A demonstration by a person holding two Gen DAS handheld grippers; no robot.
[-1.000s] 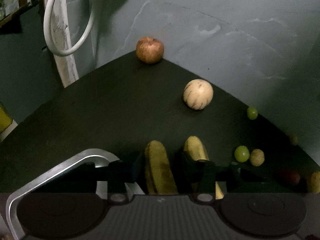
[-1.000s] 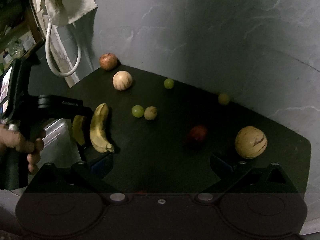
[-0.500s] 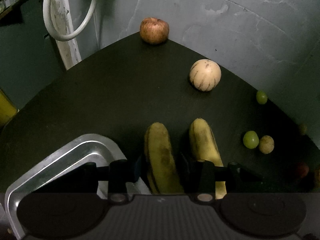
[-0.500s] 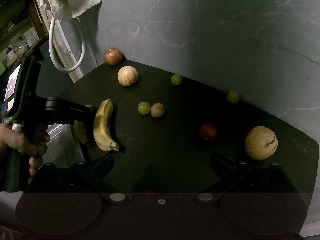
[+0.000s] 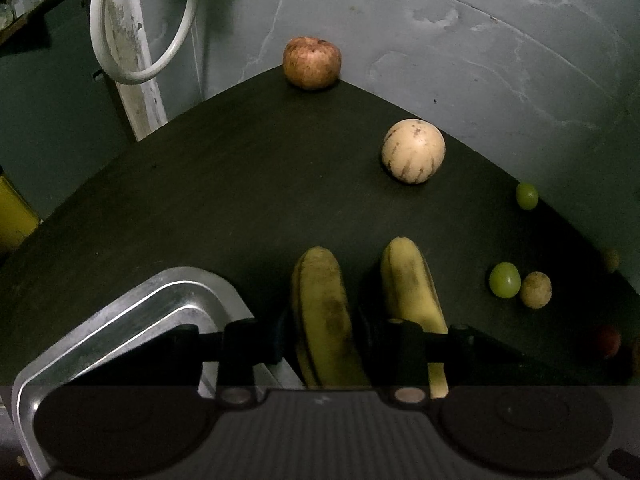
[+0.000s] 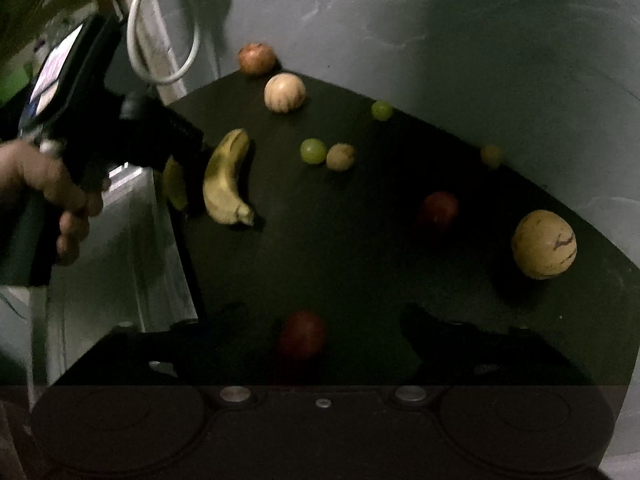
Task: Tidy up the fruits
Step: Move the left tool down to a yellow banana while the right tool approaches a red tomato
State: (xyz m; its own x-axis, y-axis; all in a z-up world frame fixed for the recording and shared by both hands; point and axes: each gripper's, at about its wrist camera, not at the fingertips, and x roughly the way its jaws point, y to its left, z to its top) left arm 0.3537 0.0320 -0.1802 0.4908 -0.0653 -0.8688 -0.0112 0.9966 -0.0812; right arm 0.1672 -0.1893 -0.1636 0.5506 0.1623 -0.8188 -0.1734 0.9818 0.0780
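On the dark table [image 5: 200, 200] lie two bananas. My left gripper [image 5: 322, 332] is closing on the left banana [image 5: 320, 312], its pads against the sides; the other banana [image 5: 412, 280] lies just right of it. In the right wrist view this gripper hides most of the held banana [image 6: 174, 184]. My right gripper [image 6: 320, 320] hangs low over a dark red fruit [image 6: 302, 334]. Its jaws are closing with the fruit between them, still apart from it.
A metal tray [image 5: 120, 320] sits at the table's left edge. Farther back lie a brownish apple [image 5: 312, 64], a striped pale melon [image 5: 414, 152], green grapes [image 5: 505, 280], a tan fruit [image 5: 536, 290]. Another melon [image 6: 544, 244] and red fruit [image 6: 438, 210] lie right. A white cable [image 5: 140, 40] hangs on the wall.
My right gripper has dropped toward the near table edge, bringing a red fruit between its fingers, and its jaws have narrowed. The left gripper stays around its banana and has tightened slightly.
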